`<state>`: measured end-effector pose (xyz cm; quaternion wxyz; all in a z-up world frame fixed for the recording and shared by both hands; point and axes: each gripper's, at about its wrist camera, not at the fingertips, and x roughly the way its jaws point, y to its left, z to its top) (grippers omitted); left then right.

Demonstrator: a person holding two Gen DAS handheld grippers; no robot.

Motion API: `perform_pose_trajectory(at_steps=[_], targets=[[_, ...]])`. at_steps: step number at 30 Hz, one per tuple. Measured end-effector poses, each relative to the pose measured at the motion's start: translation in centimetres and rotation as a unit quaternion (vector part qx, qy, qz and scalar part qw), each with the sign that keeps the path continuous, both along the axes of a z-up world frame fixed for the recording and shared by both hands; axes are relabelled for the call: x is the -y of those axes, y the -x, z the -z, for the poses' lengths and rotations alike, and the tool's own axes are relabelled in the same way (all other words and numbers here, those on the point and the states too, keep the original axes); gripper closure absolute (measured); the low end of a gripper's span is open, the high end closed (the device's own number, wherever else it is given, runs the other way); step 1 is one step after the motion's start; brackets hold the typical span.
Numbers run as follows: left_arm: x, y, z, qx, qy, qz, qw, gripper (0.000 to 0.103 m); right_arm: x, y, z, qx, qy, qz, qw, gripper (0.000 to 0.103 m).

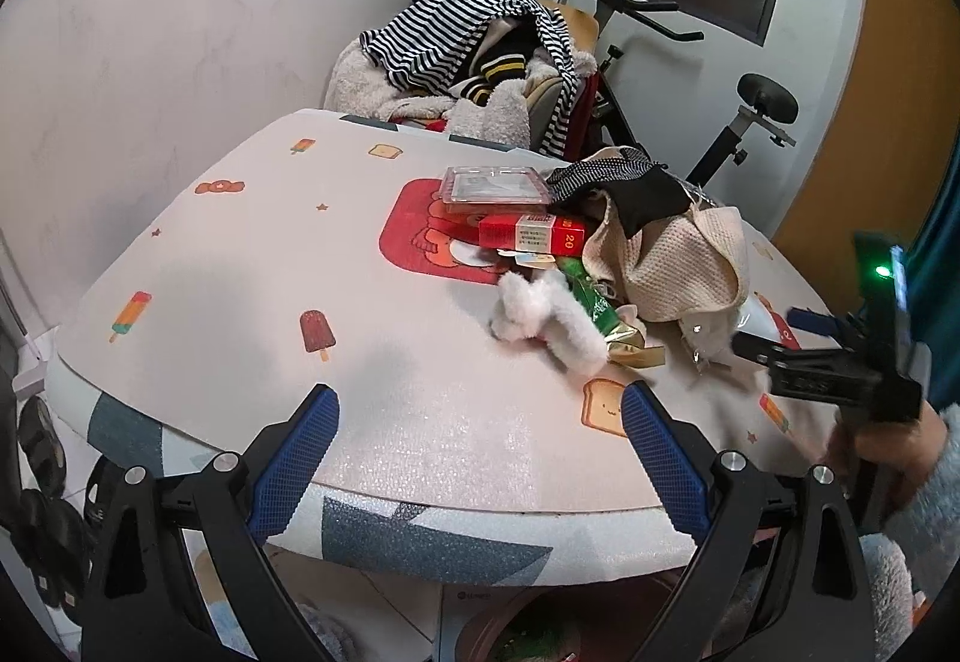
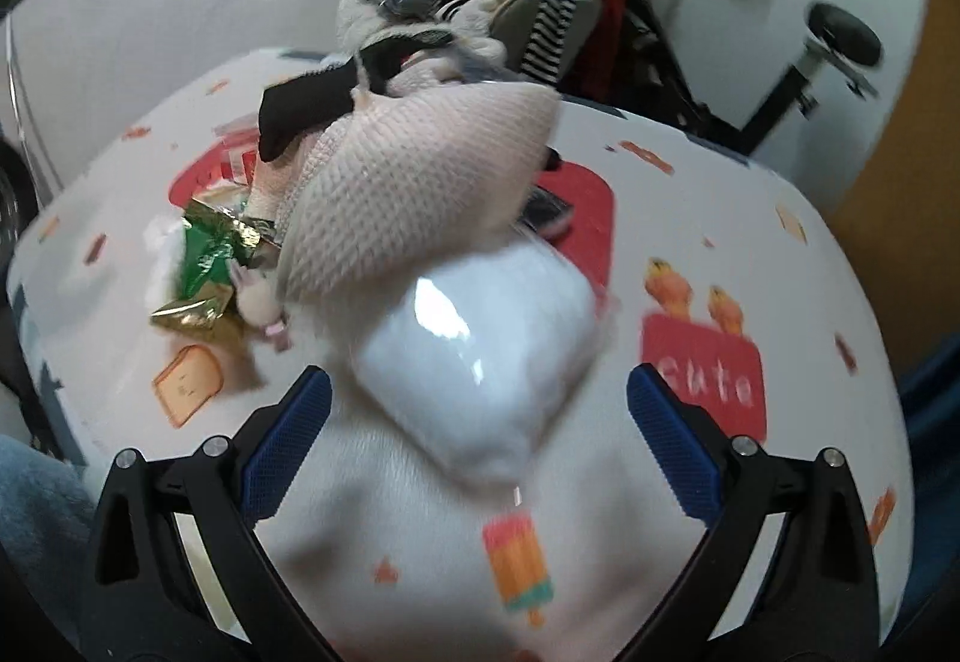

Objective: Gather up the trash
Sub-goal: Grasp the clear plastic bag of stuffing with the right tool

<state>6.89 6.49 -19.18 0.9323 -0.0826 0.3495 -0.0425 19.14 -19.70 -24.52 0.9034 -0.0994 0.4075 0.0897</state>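
White, glossy plastic packet [image 2: 480,356] lies just before your spread right tool [image 2: 480,422], against the cream knitted cloth [image 2: 420,182]; green-and-gold foil wrapper [image 1: 606,314] lies left of that cloth. Your left tool [image 1: 480,446] waits spread, empty, at the counter [image 1: 240,254] edge, probably in reserve.

crinkled glossy foil on the green-gold wrapper [image 1: 606,317]; waffle-knit cream cloth [image 1: 666,260]; shiny clear plastic box [image 1: 495,185]; fluffy white plush [image 1: 549,320]; glossy white packet [image 2: 480,356]; matt foam-textured desk [image 1: 240,272] cover.
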Motion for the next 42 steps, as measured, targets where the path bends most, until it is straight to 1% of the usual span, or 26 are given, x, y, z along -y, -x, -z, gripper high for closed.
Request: perform_pose_trajectory(at_steps=[2, 3, 4, 5, 7, 12, 15, 19, 23, 27, 30, 31, 32, 34, 37, 42], targets=[[0.0, -0.1, 0.1, -0.002, 0.001, -0.001, 1.0000, 0.010, -0.5, -1.2, 0.1, -0.008, 0.005, -0.012, 1.000, 0.007], [0.0, -0.1, 0.1, -0.002, 0.001, 0.000, 1.0000, 0.010, -0.6, -1.5, 0.1, -0.016, 0.002, -0.018, 1.000, 0.017], [0.1, -0.1, 0.0, -0.002, 0.001, 0.000, 1.0000, 0.010, -0.8, -1.7, 0.1, -0.023, 0.007, -0.023, 0.999, 0.032], [0.2, -0.1, 0.0, -0.002, 0.000, 0.001, 1.0000, 0.010, -0.9, -1.7, 0.0, -0.024, 0.017, -0.023, 0.999, 0.033], [0.5, -0.2, -0.1, -0.001, -0.002, 0.004, 1.0000, 0.010, -0.9, -1.4, -0.3, -0.028, 0.016, -0.031, 0.999, 0.039], [1.2, -0.2, -0.7, 0.003, -0.001, 0.009, 1.0000, 0.010, -0.2, 0.4, -0.6, -0.031, 0.025, -0.037, 0.999, 0.045], [1.9, 0.1, -1.2, 0.009, 0.000, 0.015, 0.9999, 0.010, 0.7, 1.6, -0.8, -0.036, 0.030, -0.038, 0.998, 0.046], [2.9, 0.7, -1.7, 0.015, 0.001, 0.023, 0.9996, 0.010, 2.2, 3.3, -0.9, -0.036, 0.058, -0.038, 0.997, 0.046], [3.5, 1.1, -1.8, 0.015, 0.003, 0.030, 0.9994, 0.010, 4.7, 4.1, -1.0, -0.039, 0.059, -0.011, 0.997, 0.046], [3.9, 1.4, -1.7, 0.015, 0.005, 0.034, 0.9993, 0.010, 8.4, 4.6, -1.2, -0.041, 0.019, 0.038, 0.998, 0.046], [3.9, 1.4, -1.6, 0.013, 0.009, 0.035, 0.9993, 0.010, 11.2, 5.4, -1.8, -0.028, -0.061, 0.063, 0.996, 0.047], [3.9, 1.4, -1.5, 0.012, 0.010, 0.034, 0.9993, 0.010, 12.2, 5.7, -2.0, -0.023, -0.097, 0.069, 0.993, 0.047], [3.8, 1.4, -1.4, 0.010, 0.011, 0.035, 0.9993, 0.010, 12.7, 5.8, -2.1, -0.022, -0.117, 0.075, 0.990, 0.047], [3.7, 1.3, -1.2, 0.007, 0.012, 0.035, 0.9993, 0.010, 13.1, 5.9, -1.9, -0.023, -0.130, 0.087, 0.988, 0.048], [3.6, 1.1, -0.7, 0.001, 0.015, 0.035, 0.9993, 0.010, 12.8, 5.9, -1.6, -0.028, -0.146, 0.088, 0.985, 0.048], [3.1, 0.6, 0.3, -0.012, 0.028, 0.031, 0.9991, 0.011, 11.3, 5.7, -1.5, -0.022, -0.144, 0.078, 0.986, 0.049]])
